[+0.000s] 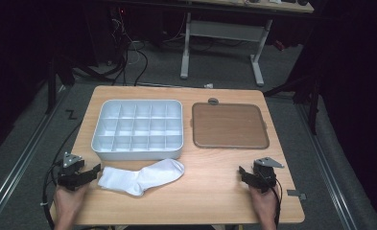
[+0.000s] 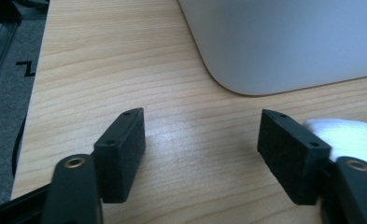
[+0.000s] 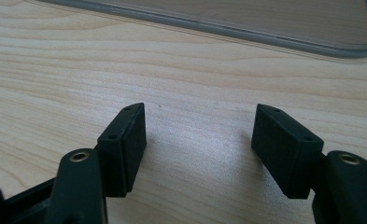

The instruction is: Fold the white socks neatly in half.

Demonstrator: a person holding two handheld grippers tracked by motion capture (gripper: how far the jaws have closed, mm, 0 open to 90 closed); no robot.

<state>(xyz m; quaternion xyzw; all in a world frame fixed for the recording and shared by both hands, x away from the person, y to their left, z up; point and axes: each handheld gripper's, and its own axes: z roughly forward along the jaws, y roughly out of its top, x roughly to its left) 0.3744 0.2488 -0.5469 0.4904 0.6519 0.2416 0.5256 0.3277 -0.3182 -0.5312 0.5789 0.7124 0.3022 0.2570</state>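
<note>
- White sock (image 1: pixel 143 176) lies flat on the table (image 1: pixel 210 191), just in front of the white divided organizer tray (image 1: pixel 138 128); all tray compartments look empty.
- Brown lid (image 1: pixel 229 125) rests beside the tray, apart from it.
- Left gripper (image 1: pixel 91 173): jaws apart, nothing between them, sock's cuff end just beside one jaw, not gripped.
- Right gripper (image 1: pixel 243 175): jaws apart over bare wood, well away from the sock.
- Judgement: work at its start; grasping, folding or stowing the sock all remain.
</note>
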